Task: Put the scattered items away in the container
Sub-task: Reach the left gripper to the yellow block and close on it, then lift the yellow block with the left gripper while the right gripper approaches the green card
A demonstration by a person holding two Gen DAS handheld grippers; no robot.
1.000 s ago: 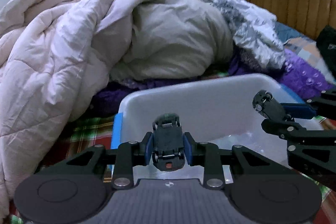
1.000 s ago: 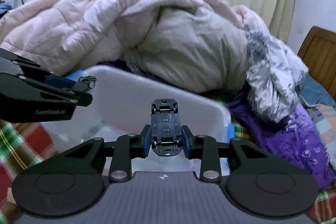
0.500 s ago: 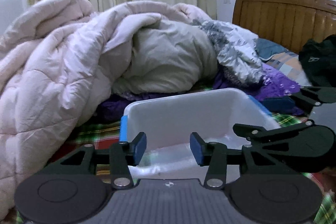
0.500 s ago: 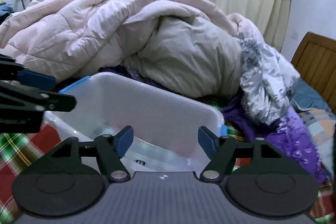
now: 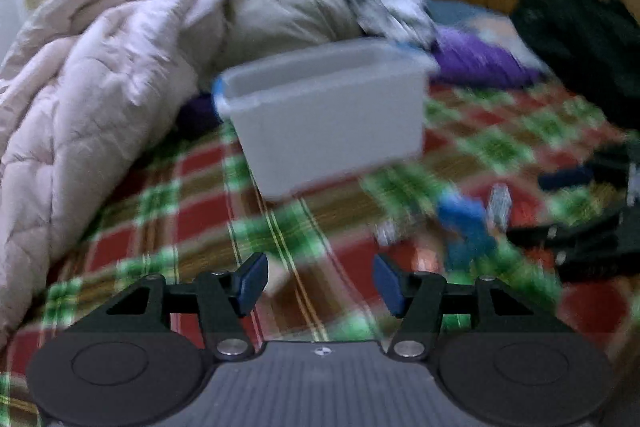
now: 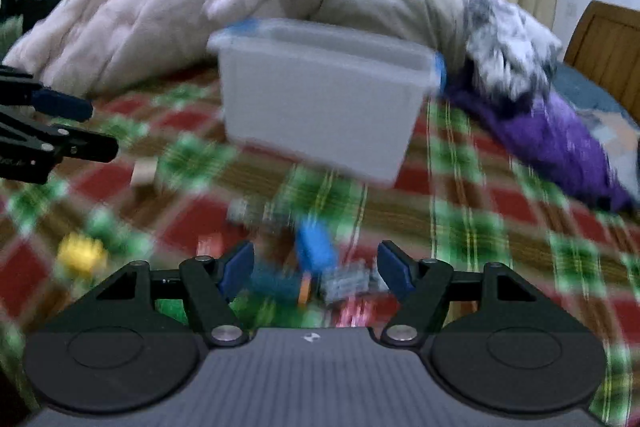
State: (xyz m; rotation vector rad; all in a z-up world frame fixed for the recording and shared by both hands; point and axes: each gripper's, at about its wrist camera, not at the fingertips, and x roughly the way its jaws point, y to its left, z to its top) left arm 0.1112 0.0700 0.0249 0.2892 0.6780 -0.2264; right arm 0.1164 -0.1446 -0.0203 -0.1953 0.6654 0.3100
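A second ago each of my grippers pinched a toy car over the container; now my left gripper [image 5: 316,281] is opening, empty, my right gripper [image 6: 316,269] spread and empty, with the container [image 5: 328,111] at upper centre and blurred toys [image 6: 316,255] on the checked sheet [image 5: 192,187] below.

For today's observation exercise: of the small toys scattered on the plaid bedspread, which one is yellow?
The yellow toy, lying alone at the far left of the right wrist view. The other toys are blue, grey or tan and mostly cluster ahead of the right claw.

Translucent plastic container [image 5: 332,123] — quilted cloth duvet [image 5: 80,99]
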